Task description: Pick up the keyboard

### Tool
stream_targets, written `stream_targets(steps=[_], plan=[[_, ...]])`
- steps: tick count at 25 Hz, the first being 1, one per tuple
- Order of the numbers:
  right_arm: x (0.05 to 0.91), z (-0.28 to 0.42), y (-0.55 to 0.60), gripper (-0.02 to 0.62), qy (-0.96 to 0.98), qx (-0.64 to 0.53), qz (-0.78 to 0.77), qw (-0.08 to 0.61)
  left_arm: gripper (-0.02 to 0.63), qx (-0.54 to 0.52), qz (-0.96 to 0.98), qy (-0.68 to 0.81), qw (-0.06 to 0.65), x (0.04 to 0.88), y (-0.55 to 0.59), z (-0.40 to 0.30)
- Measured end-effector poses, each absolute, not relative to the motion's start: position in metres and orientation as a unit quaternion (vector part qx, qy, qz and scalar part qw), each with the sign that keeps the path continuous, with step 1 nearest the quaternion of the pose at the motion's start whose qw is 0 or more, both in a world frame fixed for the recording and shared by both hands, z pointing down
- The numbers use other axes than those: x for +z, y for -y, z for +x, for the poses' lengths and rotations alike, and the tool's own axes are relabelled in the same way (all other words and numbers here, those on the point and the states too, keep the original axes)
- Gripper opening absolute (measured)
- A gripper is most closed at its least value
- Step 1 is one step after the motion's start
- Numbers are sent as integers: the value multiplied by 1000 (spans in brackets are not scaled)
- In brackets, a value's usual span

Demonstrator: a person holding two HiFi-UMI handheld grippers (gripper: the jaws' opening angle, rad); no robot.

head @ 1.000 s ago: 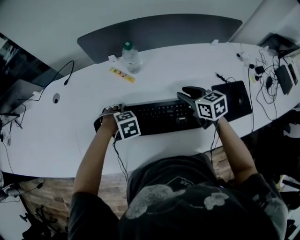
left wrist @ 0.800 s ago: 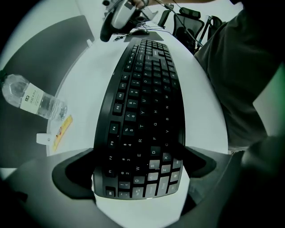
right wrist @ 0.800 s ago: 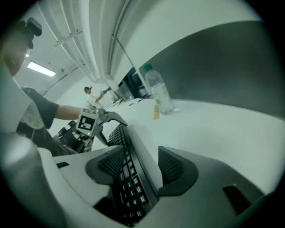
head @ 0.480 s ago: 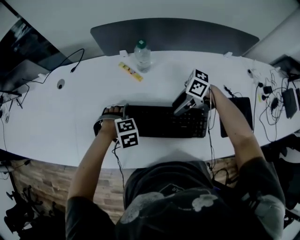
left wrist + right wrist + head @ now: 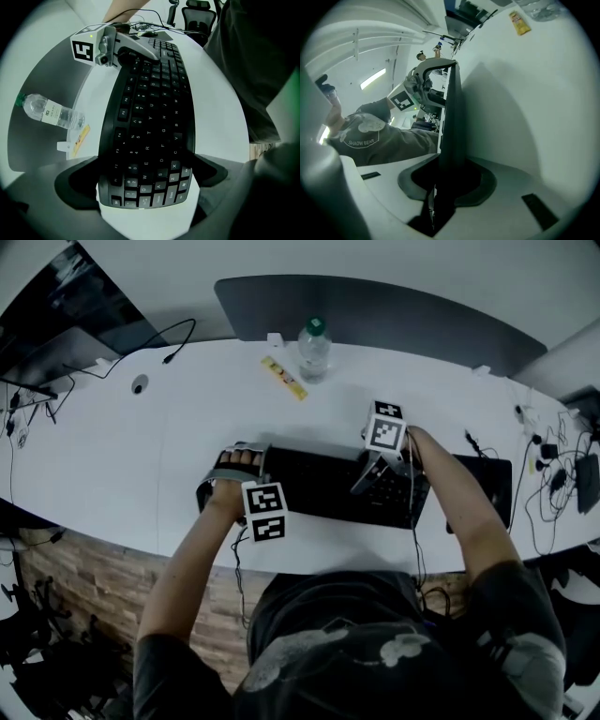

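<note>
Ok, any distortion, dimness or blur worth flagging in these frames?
Head view: dim with a bluish cast, the table edge curved by the wide lens, but sharp. Left gripper view: fisheye bows the keyboard into an arc, corners are dark, and the nearest keys are lit brightest. Right gripper view: the keyboard, seen edge-on, is a near-black shape against the bright table; dark corners too.

keyboard [image 5: 319, 486] black | counter [image 5: 122, 456] white | bottle [image 5: 314, 351] at 12 o'clock clear, green cap | strip [image 5: 284, 378] at 11 o'clock yellow | mat [image 5: 492, 486] at 3 o'clock black
</note>
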State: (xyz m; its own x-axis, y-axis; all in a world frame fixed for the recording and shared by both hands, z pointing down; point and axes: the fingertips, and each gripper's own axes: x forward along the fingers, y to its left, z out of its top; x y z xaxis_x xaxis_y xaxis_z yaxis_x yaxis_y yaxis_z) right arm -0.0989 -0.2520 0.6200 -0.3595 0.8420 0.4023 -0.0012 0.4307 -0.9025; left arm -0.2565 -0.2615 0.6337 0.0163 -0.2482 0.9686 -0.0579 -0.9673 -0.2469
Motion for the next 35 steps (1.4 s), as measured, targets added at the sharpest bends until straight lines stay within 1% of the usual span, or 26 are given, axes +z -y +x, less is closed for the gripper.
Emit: stream_targets(steps=[1, 6, 12, 17, 24, 30, 32, 33, 34, 35], plan=[[619, -99, 250, 89, 695, 440, -306, 479, 592, -694, -708, -111, 71, 633, 261, -257], [613, -101, 248, 75, 693, 443, -302, 483, 591, -691, -706, -134, 76, 626, 260, -258], [610, -100, 248, 66, 714, 411, -281, 492, 589, -669, -711, -202, 75, 614, 261, -261], [605, -99, 250, 64, 742, 385, -239, 494, 589, -599, -742, -300, 14, 587, 264, -263], [587, -100, 270, 64, 796, 333, -139, 486, 588, -537, -752, -379, -53, 576, 261, -264], [570, -88, 290, 63, 829, 257, -49, 494, 583, -417, -773, -456, -146, 561, 266, -244], [565, -82, 295, 63, 837, 232, -22, 495, 569, -384, -773, -476, -172, 558, 265, -237], [562, -80, 297, 63, 840, 220, -6, 496, 550, -370, -770, -488, -181, 557, 265, -235], [560, -77, 300, 63, 842, 209, 9, 498, 505, -356, -765, -504, -186, 554, 265, -234], [558, -74, 302, 63, 843, 200, 24, 499, 434, -343, -758, -521, -188, 551, 264, -233]])
